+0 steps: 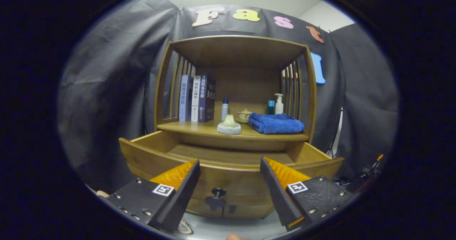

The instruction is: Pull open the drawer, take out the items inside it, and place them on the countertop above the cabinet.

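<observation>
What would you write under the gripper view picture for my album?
Open jaws of the gripper hover at the pulled-out drawer, above its knob; towel and books sit on the countertop.

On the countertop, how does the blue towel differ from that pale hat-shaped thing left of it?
The blue towel is folded, wide and low; the pale hat-shaped item is round, smaller, with a raised peak. The towel lies nearer the slatted right side, the hat near the middle. Both rest above the open drawer; the gripper is open.

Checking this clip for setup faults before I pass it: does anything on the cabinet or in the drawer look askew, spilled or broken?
Nothing stands out. The drawer is pulled open and sits level; the books stand upright, the blue towel lies folded on the countertop, the bottles are upright. The gripper is open, holding nothing, before the drawer knob.
</observation>
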`<state>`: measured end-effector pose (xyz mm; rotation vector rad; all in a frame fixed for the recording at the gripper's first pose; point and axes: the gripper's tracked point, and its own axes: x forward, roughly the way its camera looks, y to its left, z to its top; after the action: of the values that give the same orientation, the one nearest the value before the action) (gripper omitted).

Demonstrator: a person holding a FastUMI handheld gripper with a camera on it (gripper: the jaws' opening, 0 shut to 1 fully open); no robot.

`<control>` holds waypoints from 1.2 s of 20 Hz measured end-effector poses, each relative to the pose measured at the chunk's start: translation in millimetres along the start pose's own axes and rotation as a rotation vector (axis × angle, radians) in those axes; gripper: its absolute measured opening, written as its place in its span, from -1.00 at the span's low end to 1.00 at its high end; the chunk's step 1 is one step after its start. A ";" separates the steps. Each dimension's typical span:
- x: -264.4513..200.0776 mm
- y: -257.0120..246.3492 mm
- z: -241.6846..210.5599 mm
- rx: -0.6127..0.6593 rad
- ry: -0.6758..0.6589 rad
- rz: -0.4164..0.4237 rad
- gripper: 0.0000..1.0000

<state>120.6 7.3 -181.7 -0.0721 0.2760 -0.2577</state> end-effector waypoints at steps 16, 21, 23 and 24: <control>13.4 -17.4 -15.5 -0.002 0.055 -0.093 0.94; 12.9 -16.7 -14.4 0.004 0.056 -0.094 0.96; 13.2 -16.2 -13.5 0.007 0.053 -0.094 0.96; 14.0 -16.3 -12.9 0.006 0.051 -0.095 0.97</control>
<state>126.1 -12.6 -196.0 -0.0732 0.3225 -0.3547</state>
